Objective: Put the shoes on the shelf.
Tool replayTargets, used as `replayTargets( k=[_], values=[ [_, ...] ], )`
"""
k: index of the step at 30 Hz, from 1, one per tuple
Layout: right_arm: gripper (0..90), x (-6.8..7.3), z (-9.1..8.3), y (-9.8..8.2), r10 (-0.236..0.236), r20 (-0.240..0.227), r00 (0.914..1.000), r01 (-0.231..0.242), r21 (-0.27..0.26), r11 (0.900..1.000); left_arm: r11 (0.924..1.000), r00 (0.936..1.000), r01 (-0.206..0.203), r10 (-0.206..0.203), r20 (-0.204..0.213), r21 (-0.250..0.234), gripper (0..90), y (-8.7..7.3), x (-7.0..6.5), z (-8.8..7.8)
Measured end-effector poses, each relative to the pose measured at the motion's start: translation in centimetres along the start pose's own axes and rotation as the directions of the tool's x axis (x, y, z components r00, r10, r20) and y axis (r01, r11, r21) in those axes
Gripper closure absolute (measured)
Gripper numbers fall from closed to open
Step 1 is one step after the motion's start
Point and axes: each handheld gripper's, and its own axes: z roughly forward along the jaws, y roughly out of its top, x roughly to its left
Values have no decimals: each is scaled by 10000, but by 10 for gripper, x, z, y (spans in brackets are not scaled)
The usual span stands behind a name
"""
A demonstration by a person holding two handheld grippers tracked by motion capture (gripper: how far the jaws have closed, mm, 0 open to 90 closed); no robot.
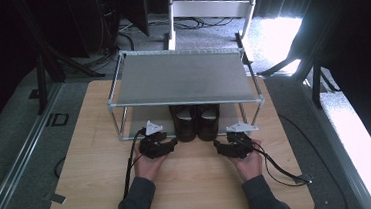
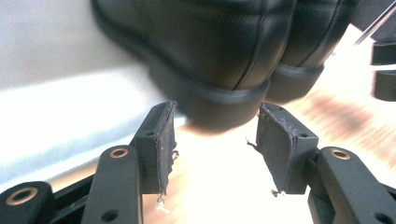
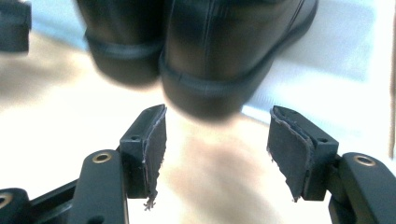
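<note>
While both black shoes [image 1: 196,121] stand side by side on the lower shelf of the metal rack [image 1: 183,100] on the worktop [image 1: 102,161], the left gripper [image 1: 172,141] and right gripper [image 1: 218,144] hover just before their heels, fingers spread, holding nothing.

A: Shoes, status?

B: Left shoe [image 1: 185,122] and right shoe [image 1: 208,120]: black, glossy leather, with thick dark soles. Both upright, side by side, just about touching.

A: Where?

B: On the lower shelf [image 1: 137,119] of the metal rack [image 1: 181,78], under the top shelf. Heels face the person, at the front edge.

A: Close-up?

B: Heels blurred; a seam runs down the back of each.
</note>
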Motion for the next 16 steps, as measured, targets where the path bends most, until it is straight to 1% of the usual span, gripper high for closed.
replayTargets(
  k=[1,2,3,4,5,6,7,8,11,13,15,16],
  values=[
    [364,0,-3,-5,-137,-25,9999,137,71,9999,10000,10000,0,0,0,0,475,0,0,0],
    [362,-2,-6,-9,-288,5,9996,288,151,9995,10000,10000,46,-46,-13,66,474,-3,2,-2],
    [362,-2,-6,-9,-288,5,9996,288,151,9995,9999,10000,57,-56,-37,101,474,-7,4,-4],
    [356,-6,-8,-16,-356,157,9992,351,321,9989,9999,10000,68,-67,-61,155,474,-11,6,-6],
    [356,-6,-8,-16,-356,157,9992,351,321,9989,9996,9999,42,-39,-117,262,474,-15,8,-9],
    [356,-14,-9,-23,-266,260,9993,255,434,9987,9995,9999,43,-38,-142,320,471,-19,9,-11],
    [356,-14,-9,-23,-266,260,9993,255,434,9987,9994,9998,48,-42,-171,354,471,-21,10,-12],
    [356,-16,-9,-25,-155,285,9995,141,488,9987,9991,9998,-4,13,-219,419,471,-25,12,-15],
    [355,-26,-7,-34,39,367,9993,-64,676,9977,9983,9992,-103,125,-382,573,468,-34,14,-20],
    [353,-27,-7,-35,46,431,9991,-76,679,9977,9975,9986,-198,230,-472,679,466,-39,15,-22],
    [353,-32,-8,-37,180,480,9987,-210,625,9978,9966,9978,-304,348,-570,761,460,-44,16,-24],
    [353,-32,-8,-37,180,480,9987,-210,625,9978,9964,9975,-316,364,-600,790,460,-47,16,-25]
  ],
)
